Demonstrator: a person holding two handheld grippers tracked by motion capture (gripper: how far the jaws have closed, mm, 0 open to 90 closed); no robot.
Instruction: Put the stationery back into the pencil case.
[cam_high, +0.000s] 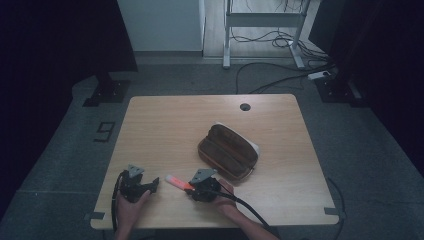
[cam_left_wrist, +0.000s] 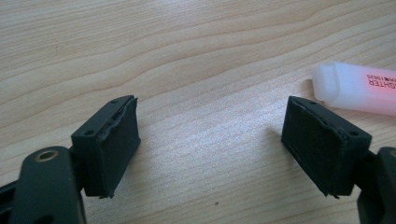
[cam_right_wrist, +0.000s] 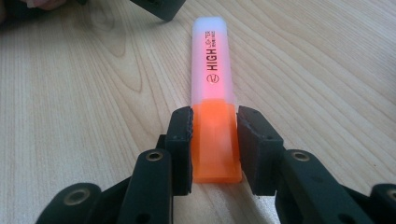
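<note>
Left gripper (cam_high: 152, 183) resting on table (cam_high: 165, 130), jaws spread wide, nothing between. Highlighter (cam_high: 179, 182) lying flat just right of it. Right gripper (cam_right_wrist: 215, 142) pinching highlighter's orange end, 2 pads touching. Brown pencil case (cam_high: 228, 151) lying beyond right gripper.

One highlighter (cam_right_wrist: 213, 100) between the right gripper's (cam_right_wrist: 215, 144) jaws, one brown pencil case (cam_high: 228, 151) beyond them, two grippers, left gripper (cam_left_wrist: 210, 149) empty-jawed

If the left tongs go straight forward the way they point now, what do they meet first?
Probably nothing soon: ahead of the open left tongs lies bare table. The highlighter lies off to one side of that line, beyond one pad, so they likely pass its end closely, though depth is unclear.
</note>
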